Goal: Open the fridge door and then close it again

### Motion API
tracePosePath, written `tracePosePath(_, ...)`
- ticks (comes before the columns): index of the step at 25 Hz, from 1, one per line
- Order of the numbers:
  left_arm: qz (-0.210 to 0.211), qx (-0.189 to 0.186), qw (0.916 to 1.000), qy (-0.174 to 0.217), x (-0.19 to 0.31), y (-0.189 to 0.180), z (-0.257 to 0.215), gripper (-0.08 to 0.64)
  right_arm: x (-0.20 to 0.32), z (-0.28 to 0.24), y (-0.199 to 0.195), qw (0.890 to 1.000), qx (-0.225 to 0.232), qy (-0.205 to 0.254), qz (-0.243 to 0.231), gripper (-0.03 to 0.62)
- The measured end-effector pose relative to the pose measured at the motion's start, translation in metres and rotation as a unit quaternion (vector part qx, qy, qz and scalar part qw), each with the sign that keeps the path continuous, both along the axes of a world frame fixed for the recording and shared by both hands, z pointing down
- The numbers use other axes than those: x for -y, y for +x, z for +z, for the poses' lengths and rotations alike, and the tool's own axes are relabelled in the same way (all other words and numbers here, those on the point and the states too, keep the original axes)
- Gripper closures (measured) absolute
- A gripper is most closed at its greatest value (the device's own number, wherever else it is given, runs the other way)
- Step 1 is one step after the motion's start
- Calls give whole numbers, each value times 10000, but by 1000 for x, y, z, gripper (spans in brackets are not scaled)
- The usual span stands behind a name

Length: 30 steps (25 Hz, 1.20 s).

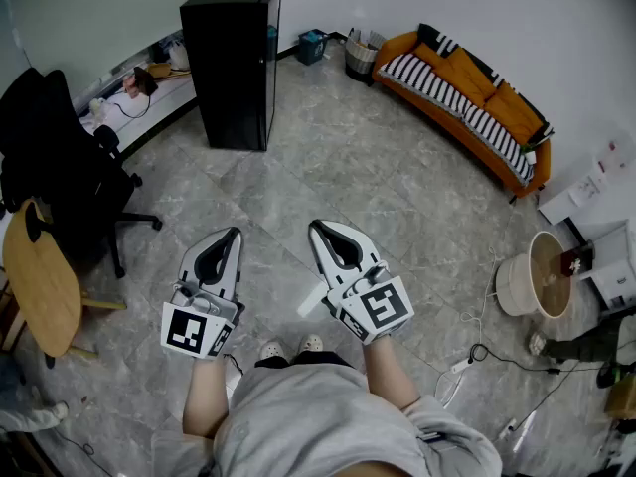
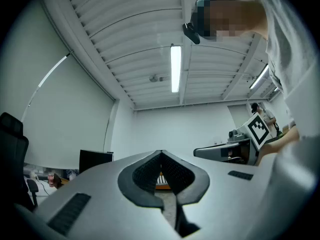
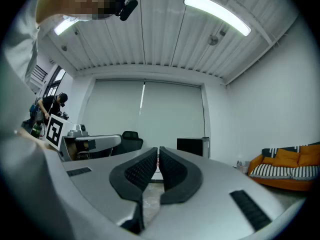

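Note:
The black fridge point(image 1: 234, 63) stands upright at the far side of the room with its door closed. It also shows small in the distance as the dark fridge point(image 2: 95, 160) in the left gripper view and the fridge point(image 3: 192, 146) in the right gripper view. My left gripper point(image 1: 233, 234) and right gripper point(image 1: 316, 227) are held side by side in front of my body, well short of the fridge, both pointing toward it. Each is shut with nothing between its jaws. The left gripper's tips point(image 2: 161, 153) meet, and the right gripper's tips point(image 3: 158, 149) show only a hairline slit.
An orange sofa point(image 1: 467, 97) with striped cushions lines the right wall. A black office chair point(image 1: 60, 177) and a wooden chair point(image 1: 40, 286) stand at the left, near a cluttered desk point(image 1: 139, 87). A round basket point(image 1: 537, 276) and cables point(image 1: 477, 351) lie at the right.

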<state>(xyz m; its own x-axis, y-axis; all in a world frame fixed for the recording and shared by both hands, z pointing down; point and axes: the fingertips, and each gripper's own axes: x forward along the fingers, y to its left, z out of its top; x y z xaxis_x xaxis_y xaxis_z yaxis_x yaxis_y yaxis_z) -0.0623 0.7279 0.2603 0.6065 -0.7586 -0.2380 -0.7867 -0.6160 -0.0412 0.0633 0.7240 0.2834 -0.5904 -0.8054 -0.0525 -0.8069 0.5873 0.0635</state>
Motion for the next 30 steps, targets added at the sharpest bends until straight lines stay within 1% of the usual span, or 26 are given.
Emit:
tracePosePath(8,34,-29,10000,27,13,-19,0,546,11,1,-22,10000,-20,3,-6,566)
tracePosePath(12,58,-26,10000,54,19,-28,1,546,18,2,-30,9999,10,68,83,566)
tracePosePath(17,95,-37,9999,58,25,-42,5,546,20,4,-40,9996,200,167,97,566)
tracePosePath(21,172,56,9998,77,40,-45,11,546,33,10,-39,9993,288,150,166,566)
tracePosePath(26,226,143,9996,48,73,-37,15,546,54,-4,-37,9977,491,441,-162,566)
tracePosePath(28,239,196,9995,85,91,-30,15,546,75,-2,-33,9978,332,542,-190,566)
tracePosePath(30,239,250,9993,154,111,-24,15,546,101,5,-29,9988,126,460,-118,566)
